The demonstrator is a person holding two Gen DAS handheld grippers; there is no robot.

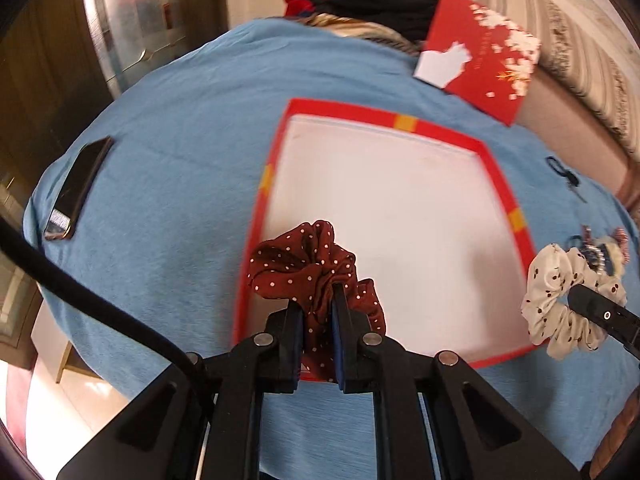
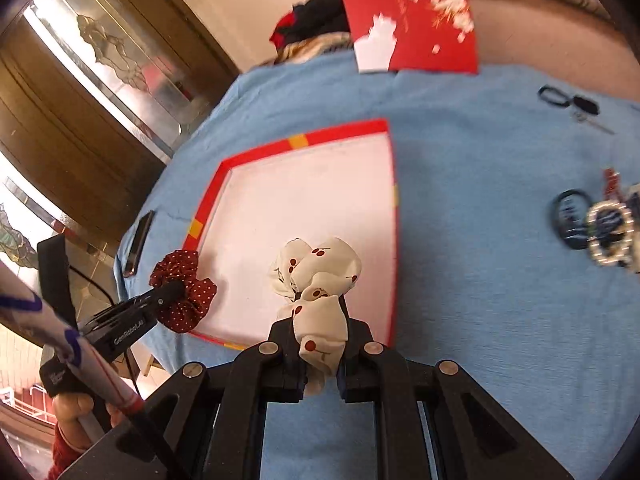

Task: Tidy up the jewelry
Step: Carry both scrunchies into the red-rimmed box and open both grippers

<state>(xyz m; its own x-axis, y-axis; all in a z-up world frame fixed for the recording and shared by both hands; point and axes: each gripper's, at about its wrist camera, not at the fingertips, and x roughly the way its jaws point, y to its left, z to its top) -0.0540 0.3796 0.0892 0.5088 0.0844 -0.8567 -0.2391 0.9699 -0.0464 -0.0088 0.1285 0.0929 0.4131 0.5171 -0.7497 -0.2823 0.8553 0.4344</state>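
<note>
A shallow red-rimmed tray (image 1: 380,117) with a white floor lies on the blue cloth; it also shows in the right wrist view (image 2: 340,130). My left gripper (image 1: 317,296) is shut on a dark red polka-dot scrunchie (image 1: 296,260) and holds it over the tray's near left corner; the scrunchie shows in the right wrist view too (image 2: 188,292). My right gripper (image 2: 320,312) is shut on a cream cherry-print scrunchie (image 2: 316,268) over the tray's near edge. In the left wrist view that scrunchie (image 1: 556,312) hangs beside the tray's right rim.
A pile of hair ties and a beaded clip (image 2: 604,236) lies on the cloth to the right. A black hair tie with keys (image 2: 560,98) lies farther back. A phone (image 1: 78,188) lies at the left. A red card (image 1: 480,60) leans at the back.
</note>
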